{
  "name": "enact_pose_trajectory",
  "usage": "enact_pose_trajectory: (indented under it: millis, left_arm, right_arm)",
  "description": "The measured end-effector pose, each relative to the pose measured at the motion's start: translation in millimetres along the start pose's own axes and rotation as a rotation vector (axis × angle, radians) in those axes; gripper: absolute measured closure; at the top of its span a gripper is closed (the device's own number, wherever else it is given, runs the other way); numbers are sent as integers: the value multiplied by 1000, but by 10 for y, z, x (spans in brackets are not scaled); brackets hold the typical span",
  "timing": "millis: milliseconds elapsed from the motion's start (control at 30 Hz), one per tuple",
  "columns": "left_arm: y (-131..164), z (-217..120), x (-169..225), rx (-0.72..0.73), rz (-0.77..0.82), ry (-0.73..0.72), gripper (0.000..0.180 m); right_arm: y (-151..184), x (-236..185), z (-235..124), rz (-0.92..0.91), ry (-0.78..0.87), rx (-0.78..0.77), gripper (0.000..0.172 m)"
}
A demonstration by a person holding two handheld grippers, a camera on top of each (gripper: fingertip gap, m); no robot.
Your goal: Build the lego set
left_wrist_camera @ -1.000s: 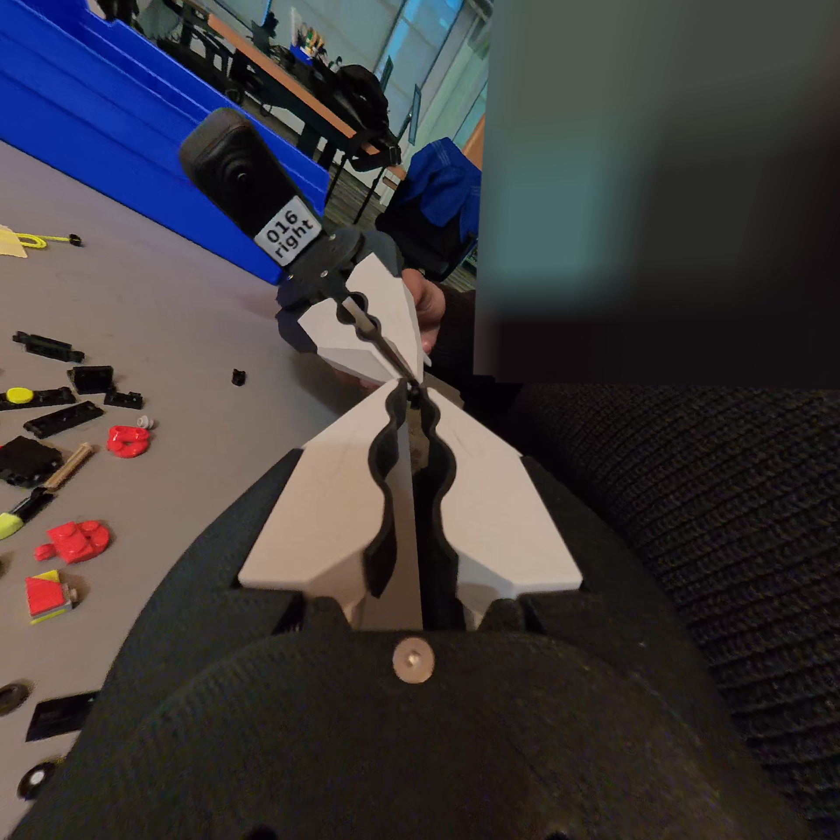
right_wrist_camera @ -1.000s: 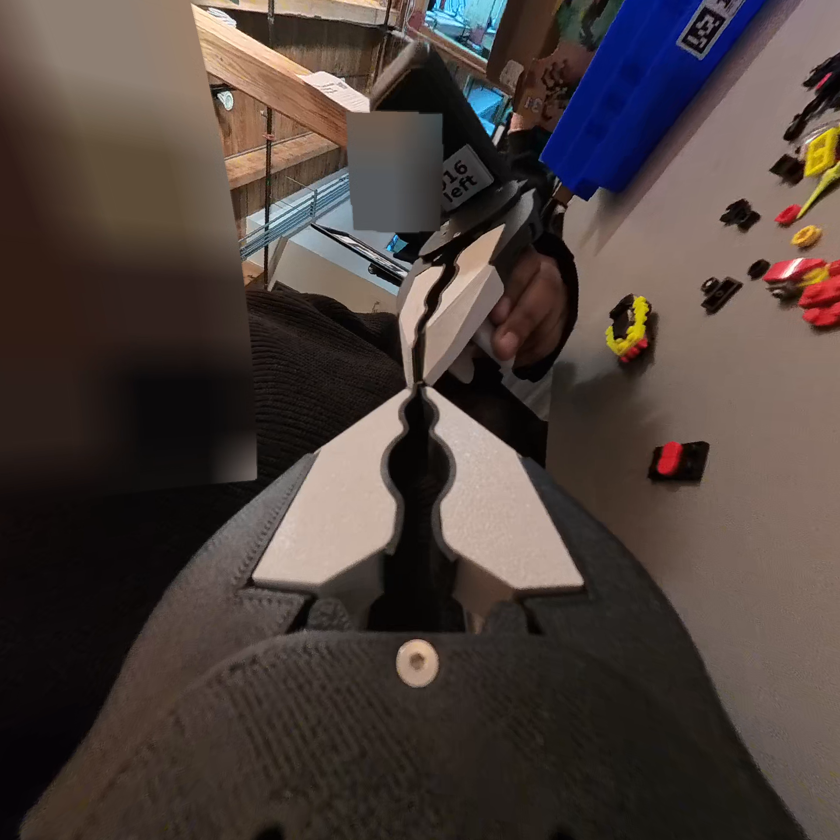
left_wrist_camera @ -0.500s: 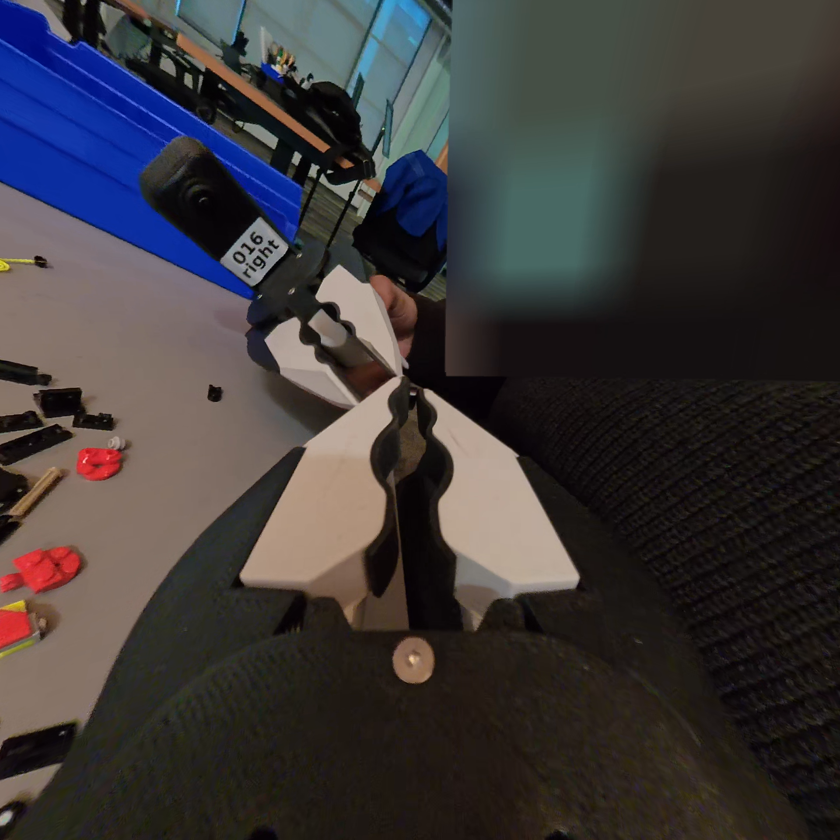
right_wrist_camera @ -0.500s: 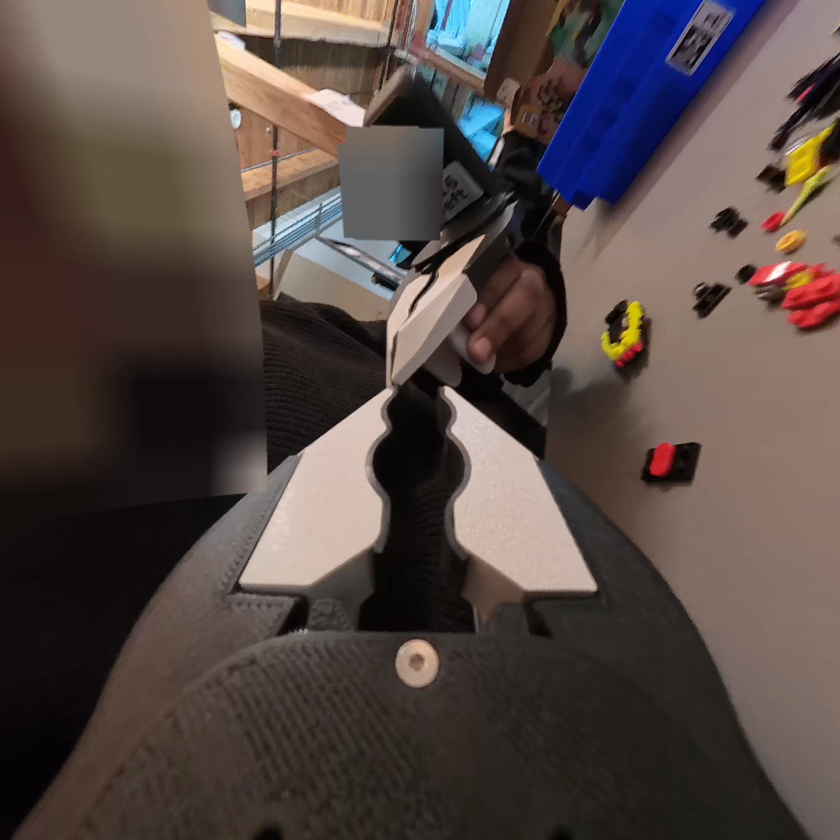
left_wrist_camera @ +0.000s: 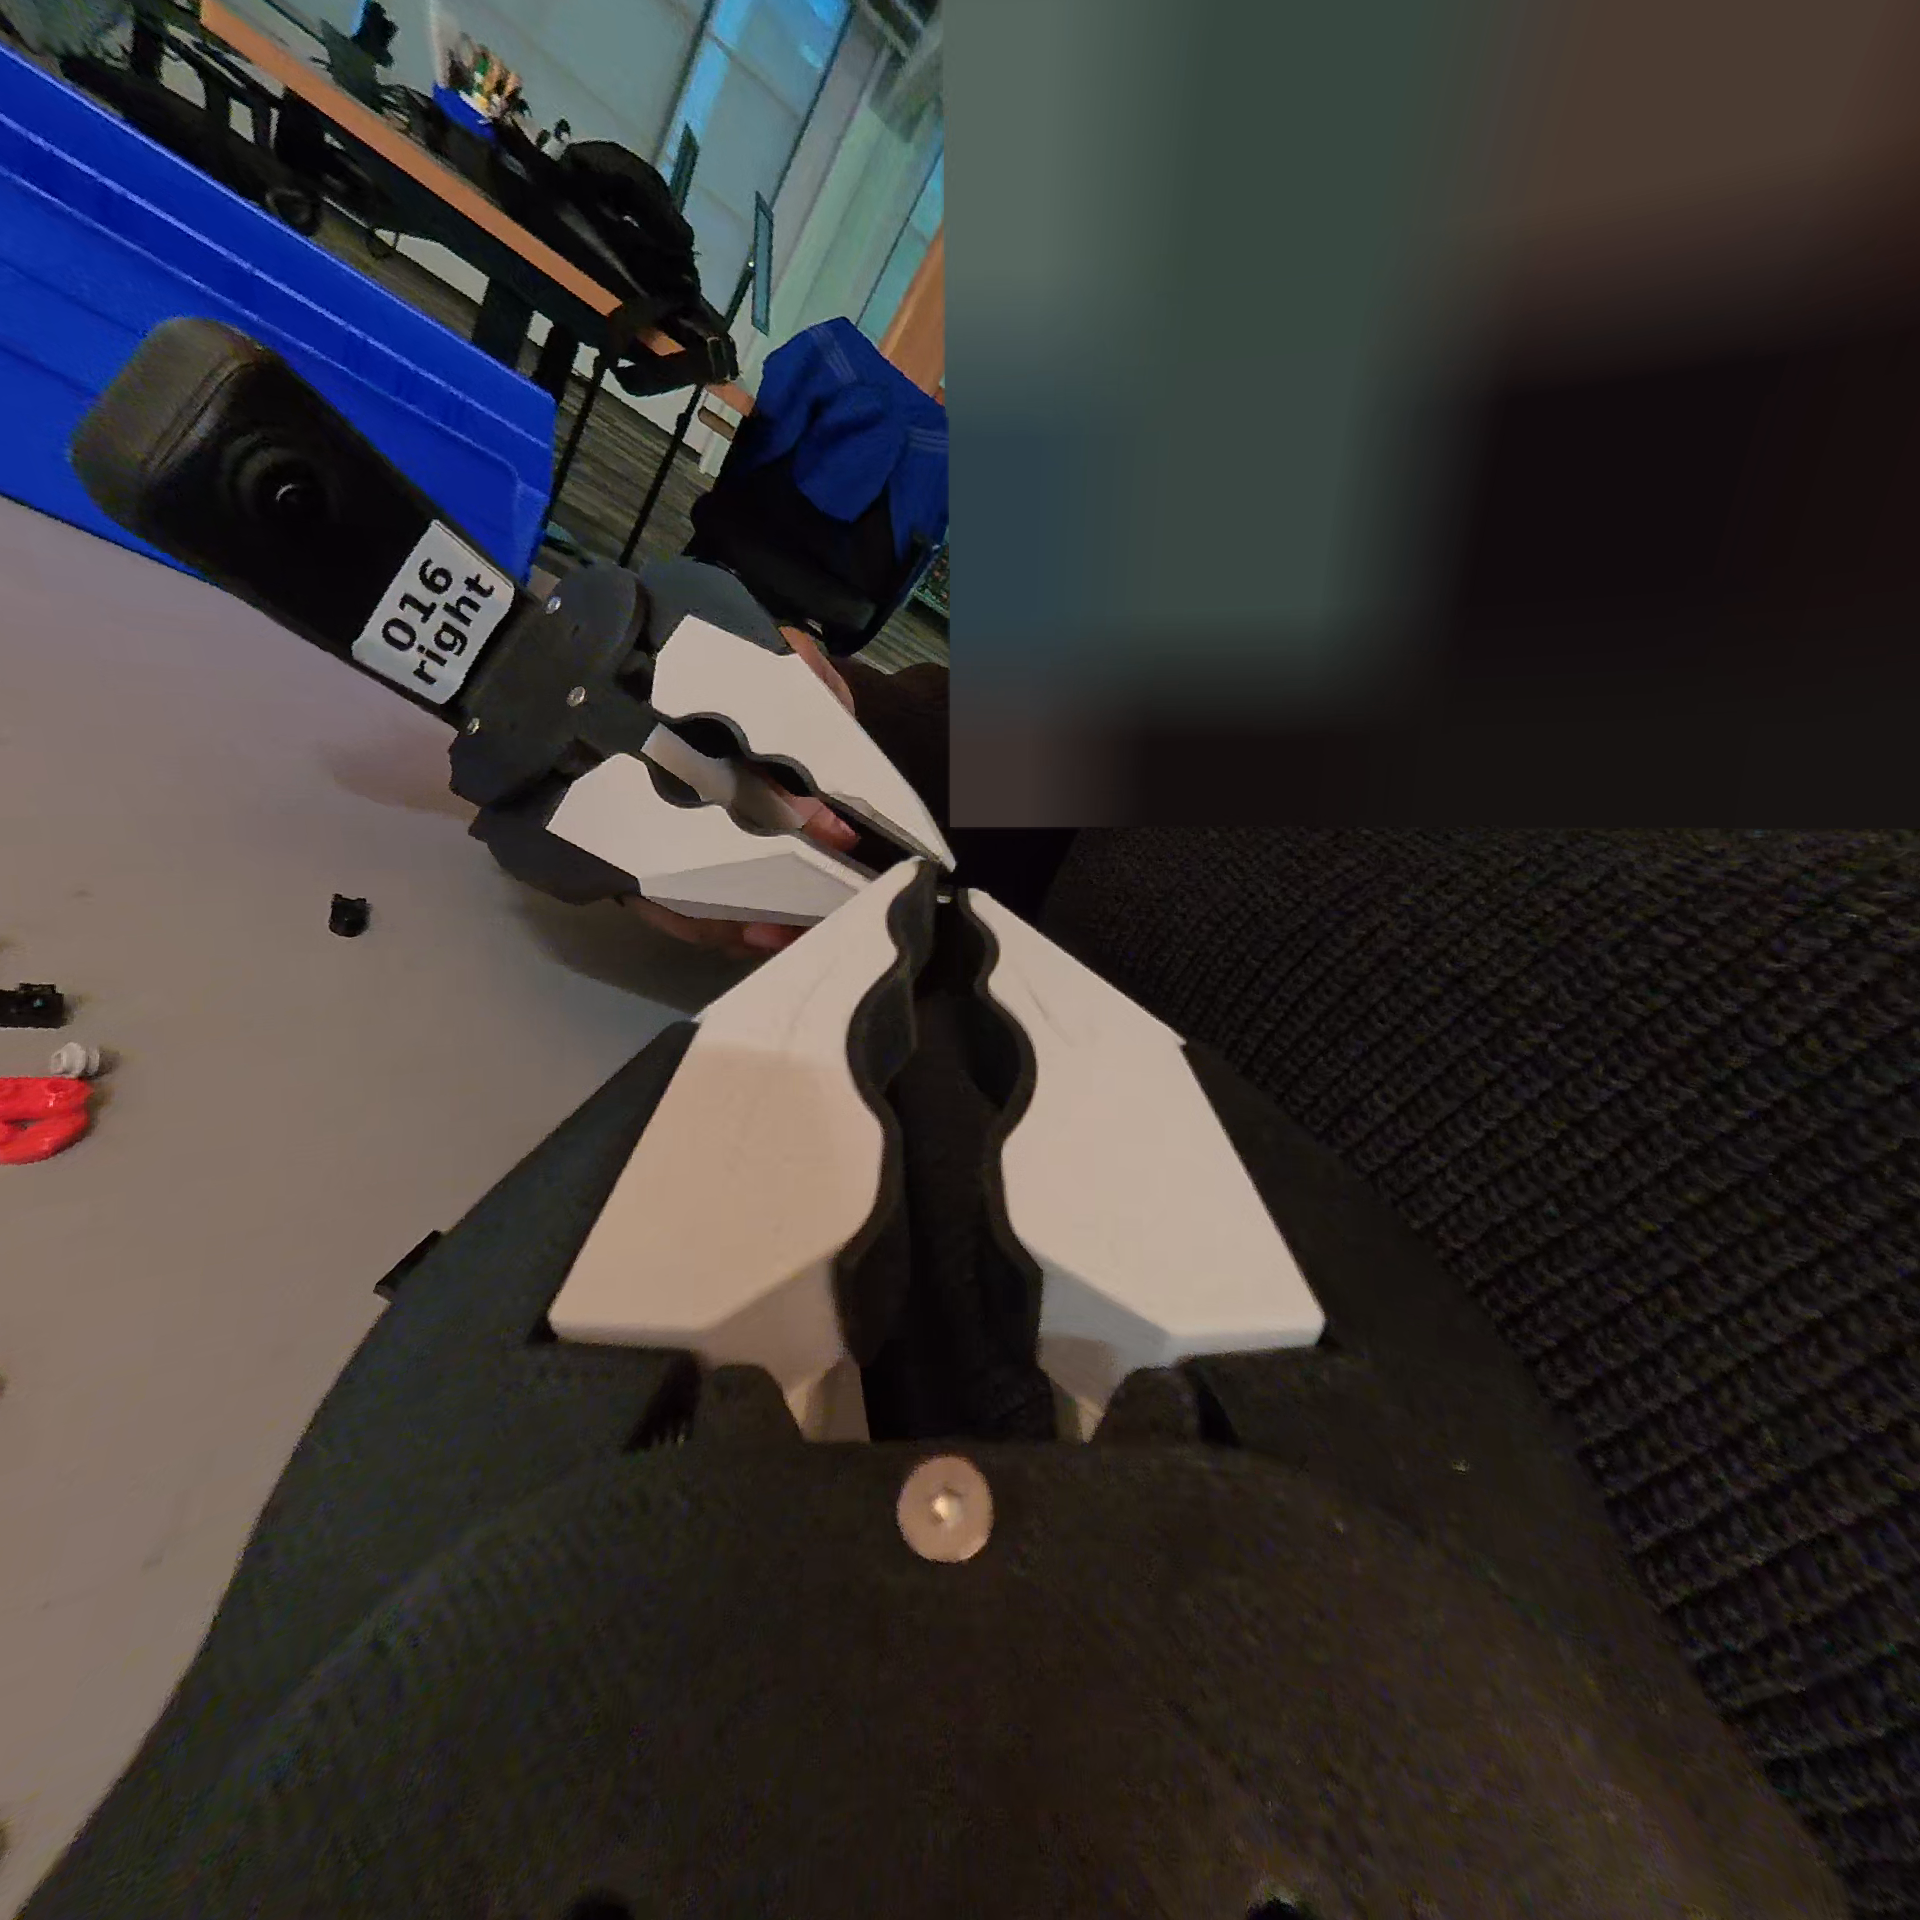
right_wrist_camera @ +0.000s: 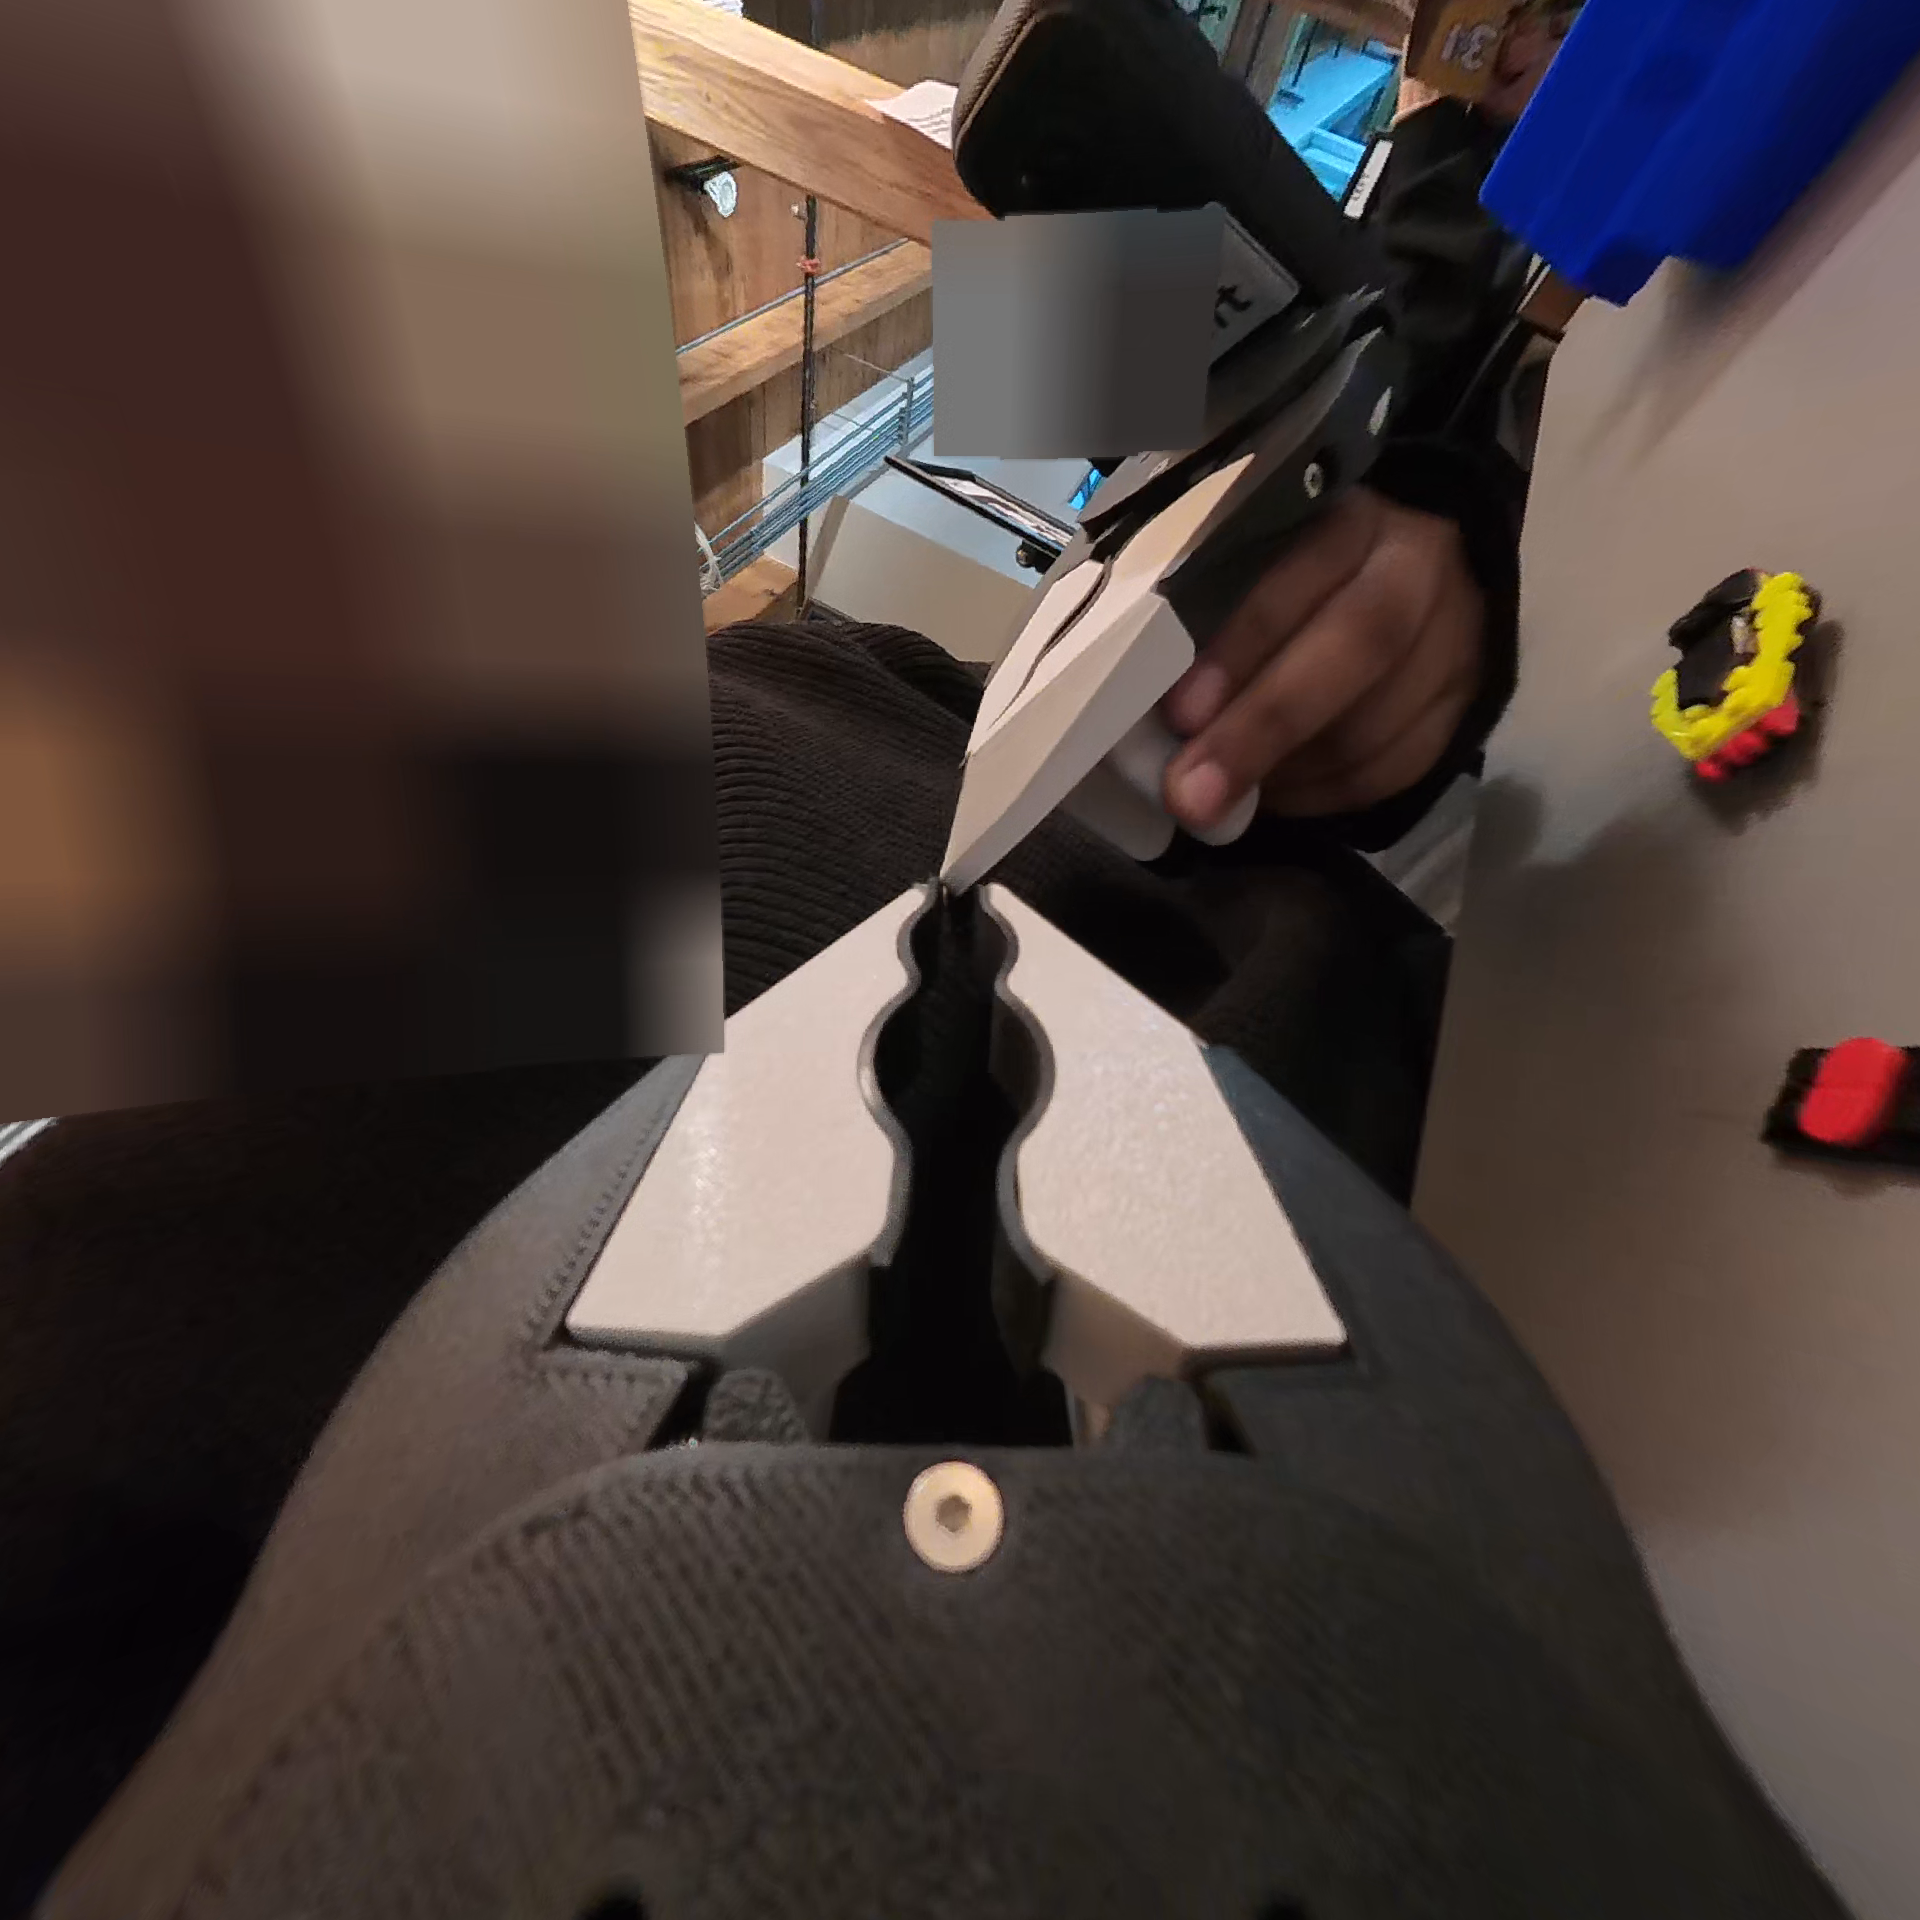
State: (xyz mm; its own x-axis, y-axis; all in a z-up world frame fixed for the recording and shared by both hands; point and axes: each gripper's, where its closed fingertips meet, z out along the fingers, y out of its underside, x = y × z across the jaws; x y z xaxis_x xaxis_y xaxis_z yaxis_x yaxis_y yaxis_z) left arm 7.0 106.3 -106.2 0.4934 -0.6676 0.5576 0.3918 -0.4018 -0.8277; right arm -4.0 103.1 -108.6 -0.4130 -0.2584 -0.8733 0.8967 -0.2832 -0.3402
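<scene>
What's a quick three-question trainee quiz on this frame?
1. True or false: the left hand-held gripper and the right hand-held gripper point tip to tip, close together.
2. In the left wrist view, the bin behind the right hand-held gripper is: A red, B blue, C green.
3. In the right wrist view, what colour is the toothed ring lying on the grey table?
Key: 1 true; 2 B; 3 yellow.
</scene>
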Motion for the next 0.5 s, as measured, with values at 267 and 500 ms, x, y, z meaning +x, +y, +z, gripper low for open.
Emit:
enact_pose_trajectory:
  millis: [267, 500]
  left_arm:
    - [-8, 5, 57, 5, -2, 32, 180]
    - [-17, 4, 54, 10, -5, 31, 180]
  right_arm:
    - [24, -19, 33, -13, -7, -14, 164]
    - [27, -46, 43, -14, -19, -11, 164]
